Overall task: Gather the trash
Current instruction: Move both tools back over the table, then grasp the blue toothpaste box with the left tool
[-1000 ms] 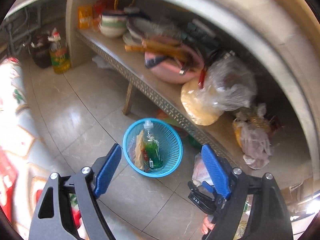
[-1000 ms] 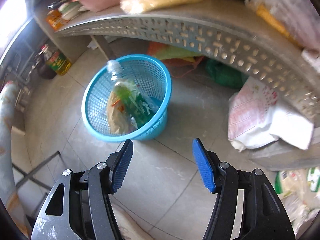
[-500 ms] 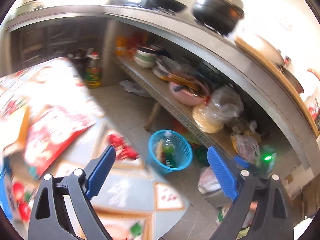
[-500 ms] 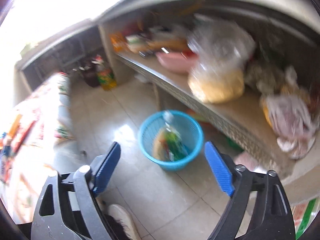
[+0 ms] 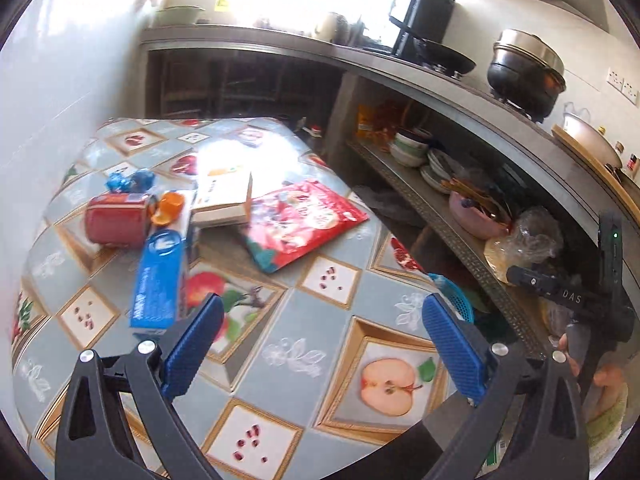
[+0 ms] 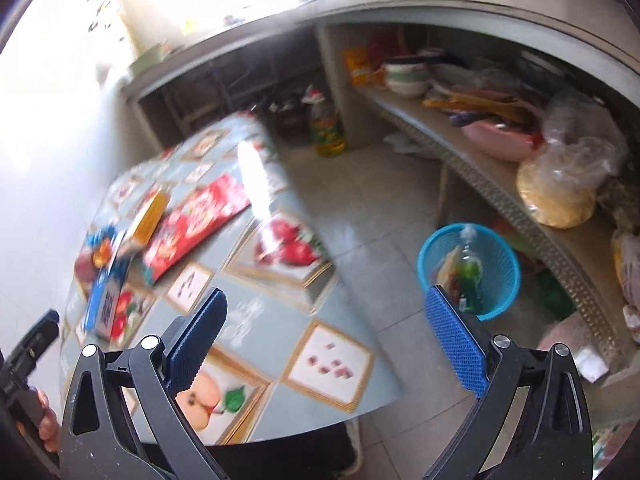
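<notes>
Trash lies on a table with a fruit-print cloth (image 5: 328,320): a red snack bag (image 5: 300,220), a blue box (image 5: 160,276), a red can (image 5: 118,218) on its side, an orange cap (image 5: 170,208), a white-and-orange carton (image 5: 224,196) and a blue wrapper (image 5: 130,181). My left gripper (image 5: 320,340) hangs above the near part of the table, its jaws opening, nothing between them. My right gripper (image 6: 326,338) is over the table's edge, jaws opening and empty. A blue basket (image 6: 470,268) on the floor holds a green bottle (image 6: 468,272) and wrappers.
A long low shelf (image 6: 492,184) on the right carries bowls, a pink basin (image 6: 500,140) and plastic bags. An oil bottle (image 6: 328,128) stands on the floor by the shelf. The counter above bears a black pot (image 5: 524,76) and a wok. A white wall runs left of the table.
Both views swung from the basket on the floor up and left to the table with the trash. Both grippers' jaws stand wider apart than a second ago.
</notes>
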